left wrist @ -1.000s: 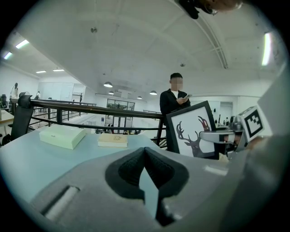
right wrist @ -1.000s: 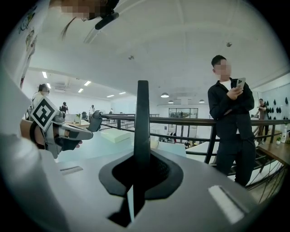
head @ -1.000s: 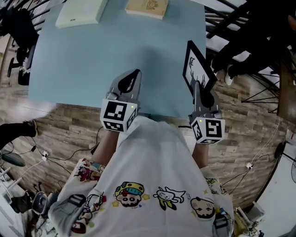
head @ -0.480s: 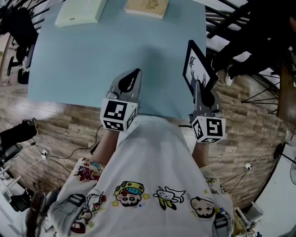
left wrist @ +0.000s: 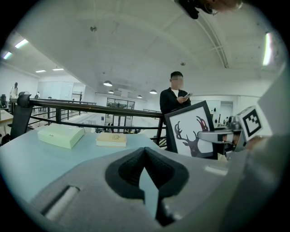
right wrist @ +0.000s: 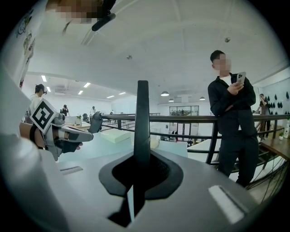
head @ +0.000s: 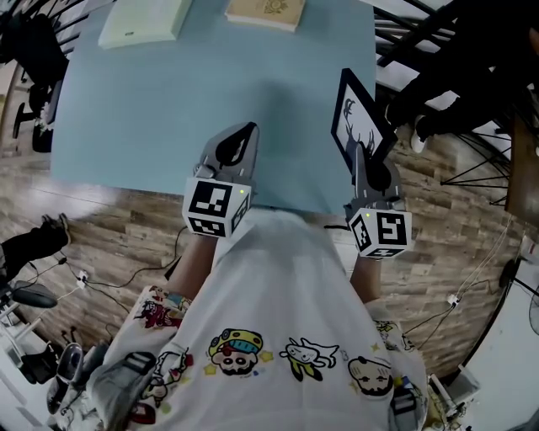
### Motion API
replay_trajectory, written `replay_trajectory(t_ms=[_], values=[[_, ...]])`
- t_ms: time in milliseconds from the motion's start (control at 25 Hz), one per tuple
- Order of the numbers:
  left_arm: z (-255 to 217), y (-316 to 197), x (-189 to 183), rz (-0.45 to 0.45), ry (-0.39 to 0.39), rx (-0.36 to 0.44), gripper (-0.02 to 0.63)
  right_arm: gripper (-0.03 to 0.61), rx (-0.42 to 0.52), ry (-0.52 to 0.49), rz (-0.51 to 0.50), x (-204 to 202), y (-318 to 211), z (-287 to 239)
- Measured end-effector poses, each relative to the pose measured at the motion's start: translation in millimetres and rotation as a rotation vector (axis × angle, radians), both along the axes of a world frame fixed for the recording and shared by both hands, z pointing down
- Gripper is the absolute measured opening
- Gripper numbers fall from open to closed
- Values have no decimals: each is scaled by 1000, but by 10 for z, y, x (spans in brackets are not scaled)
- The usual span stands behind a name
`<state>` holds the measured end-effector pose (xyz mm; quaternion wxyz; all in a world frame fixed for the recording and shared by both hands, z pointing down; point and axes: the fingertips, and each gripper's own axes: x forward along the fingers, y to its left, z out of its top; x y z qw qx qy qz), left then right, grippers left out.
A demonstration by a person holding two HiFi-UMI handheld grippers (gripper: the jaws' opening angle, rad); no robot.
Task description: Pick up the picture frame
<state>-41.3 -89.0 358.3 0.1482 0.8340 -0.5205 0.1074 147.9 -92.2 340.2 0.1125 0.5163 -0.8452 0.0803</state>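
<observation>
A black picture frame (head: 357, 118) with a deer silhouette print stands upright on edge, lifted over the right side of the light blue table (head: 168, 109). My right gripper (head: 363, 165) is shut on its lower edge; in the right gripper view the frame (right wrist: 142, 122) shows edge-on as a thin black bar rising from between the jaws. My left gripper (head: 242, 143) is shut and holds nothing, hovering over the table's near edge to the left of the frame. The left gripper view shows the frame (left wrist: 192, 131) at right with the right gripper (left wrist: 216, 135) on it.
A pale green box (head: 146, 22) and a tan book (head: 266, 12) lie at the table's far edge. A black railing (right wrist: 190, 120) runs beyond the table. A person in black (right wrist: 231, 122) stands by it with a phone. Wooden floor (head: 118, 236) with cables surrounds the table.
</observation>
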Motion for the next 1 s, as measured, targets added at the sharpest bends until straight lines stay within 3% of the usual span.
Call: replay_trajectory(t_ms=[1000], values=[[-84,-166,19,-12,19,14,-2,21,-37,-5,20,92,-133,86]])
